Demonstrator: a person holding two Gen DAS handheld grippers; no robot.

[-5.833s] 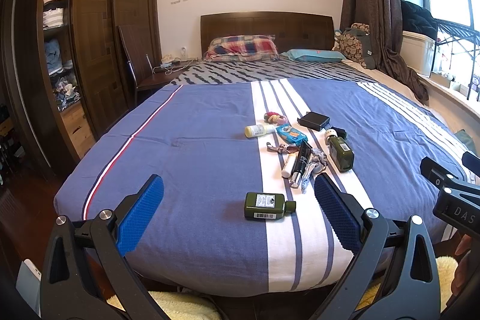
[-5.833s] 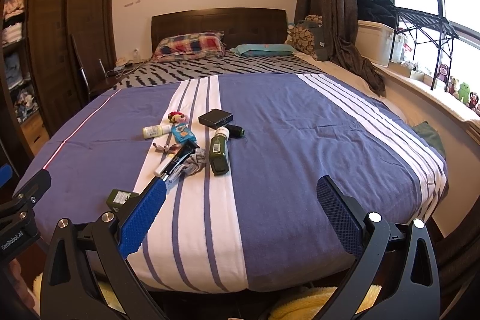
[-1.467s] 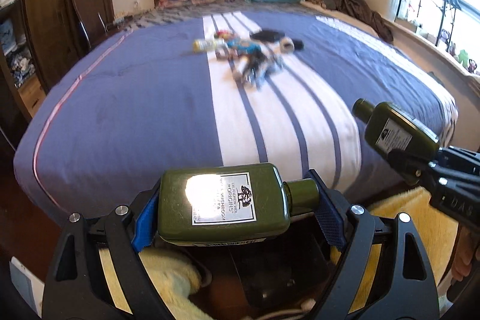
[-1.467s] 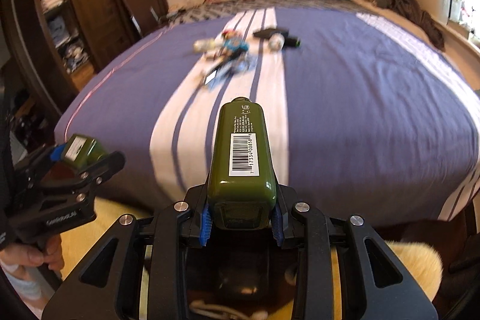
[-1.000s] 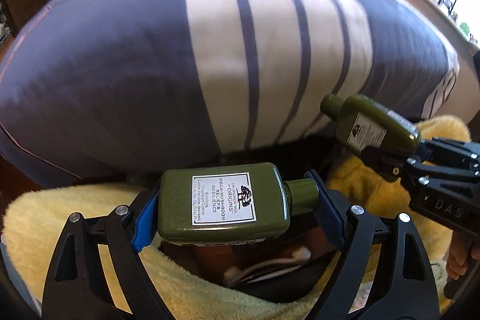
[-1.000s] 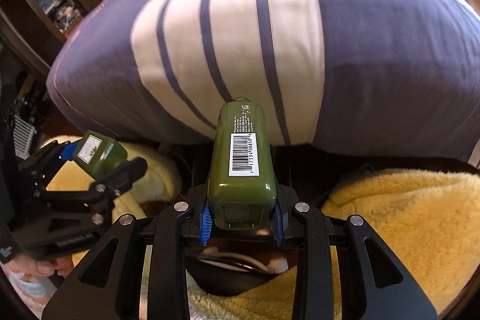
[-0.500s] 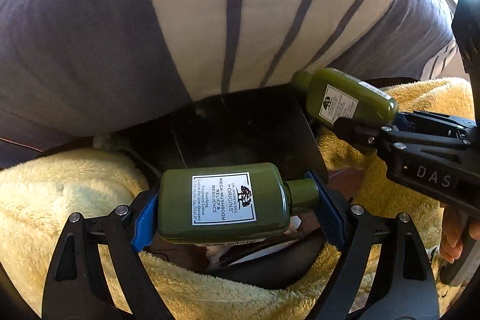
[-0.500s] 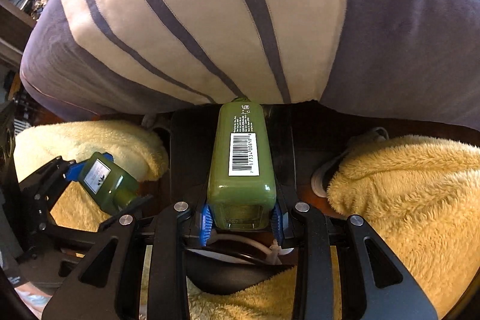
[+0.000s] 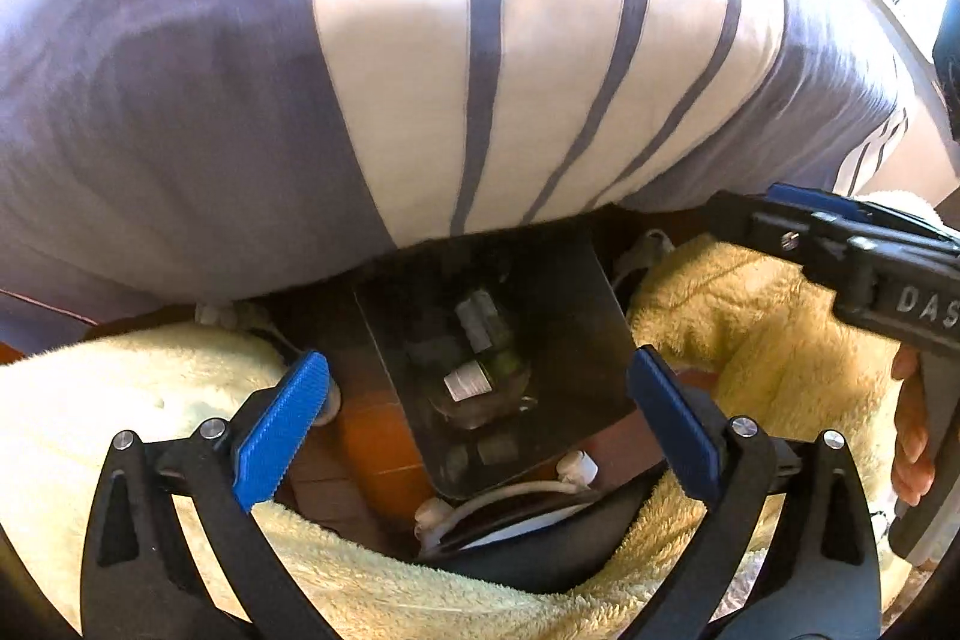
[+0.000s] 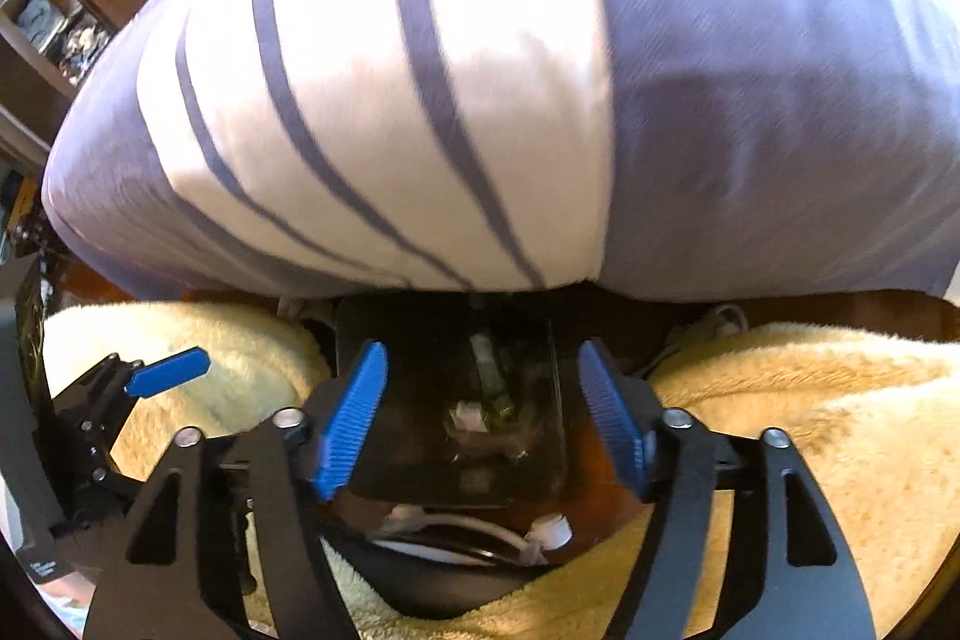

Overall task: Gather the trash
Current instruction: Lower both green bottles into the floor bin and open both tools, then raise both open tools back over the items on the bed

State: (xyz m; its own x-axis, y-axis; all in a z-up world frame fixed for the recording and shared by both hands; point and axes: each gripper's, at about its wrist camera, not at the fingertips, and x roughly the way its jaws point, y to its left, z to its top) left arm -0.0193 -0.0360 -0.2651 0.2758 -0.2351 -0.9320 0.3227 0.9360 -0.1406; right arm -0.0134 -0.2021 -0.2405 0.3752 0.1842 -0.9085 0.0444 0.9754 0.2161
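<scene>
Both the left tool (image 9: 480, 412) and the right tool (image 10: 483, 418) are hanging wide open and empty over the black bin (image 9: 576, 304); swinging carelessly could be knocking it over, spilling the bottles (image 9: 480, 340).

Inside the dark bin (image 9: 576, 292), the contents are a murky jumble where only pale labels and green glints show, its far rim is hidden under the overhanging striped bedspread (image 9: 420, 40), and the right gripper (image 9: 774, 214) runs off the right edge.
</scene>
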